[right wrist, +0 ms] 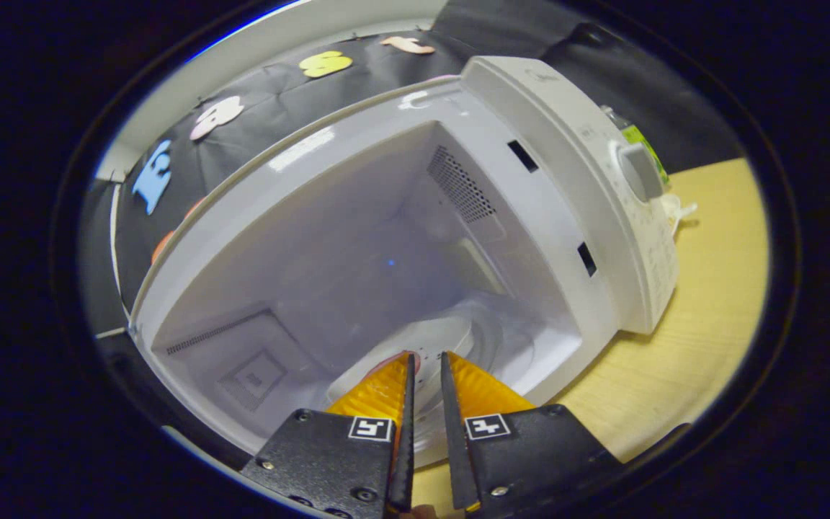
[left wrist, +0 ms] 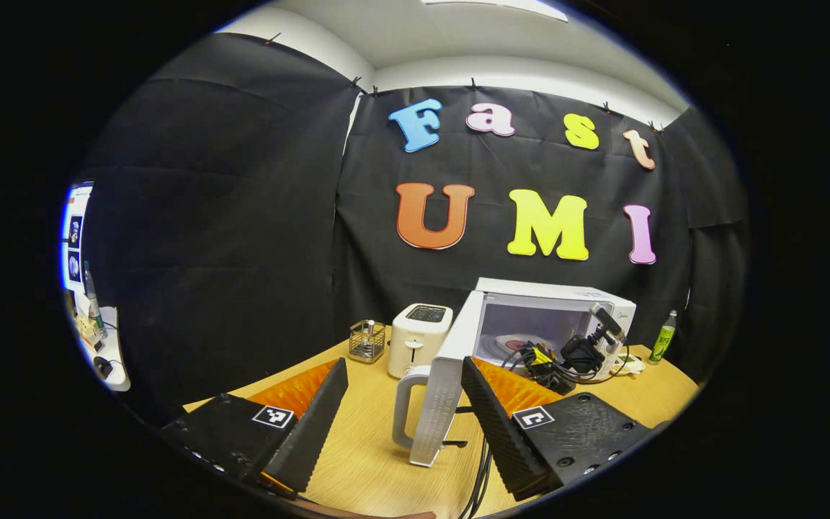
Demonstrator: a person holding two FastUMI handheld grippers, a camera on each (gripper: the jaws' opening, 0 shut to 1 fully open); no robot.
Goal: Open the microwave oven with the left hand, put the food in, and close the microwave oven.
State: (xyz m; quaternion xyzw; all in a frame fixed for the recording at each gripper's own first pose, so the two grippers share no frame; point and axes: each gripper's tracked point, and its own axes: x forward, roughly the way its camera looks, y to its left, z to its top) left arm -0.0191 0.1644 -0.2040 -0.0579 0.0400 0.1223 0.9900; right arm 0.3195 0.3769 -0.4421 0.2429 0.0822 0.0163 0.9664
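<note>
The white microwave [left wrist: 552, 292] stands at the back of the wooden table with its door [left wrist: 444, 382] swung wide open, edge-on to me. My left gripper [left wrist: 405, 364] is open, its fingers spread either side of the door's handle [left wrist: 402, 407] without touching it. A white plate [left wrist: 509, 344] with reddish food rests on the turntable inside. My right gripper [left wrist: 541, 357] reaches into the cavity. In the right gripper view the gripper [right wrist: 427, 357] is nearly closed, pinching the plate's [right wrist: 451, 335] rim, and pink food [right wrist: 390, 365] shows by the left finger.
A white toaster [left wrist: 418, 335] and a wire holder [left wrist: 367, 340] stand left of the microwave. A green bottle [left wrist: 663, 337] is at its right. Cables [left wrist: 483, 468] trail over the table [left wrist: 364, 461]. The control panel with its knob [right wrist: 638, 169] juts out on the right.
</note>
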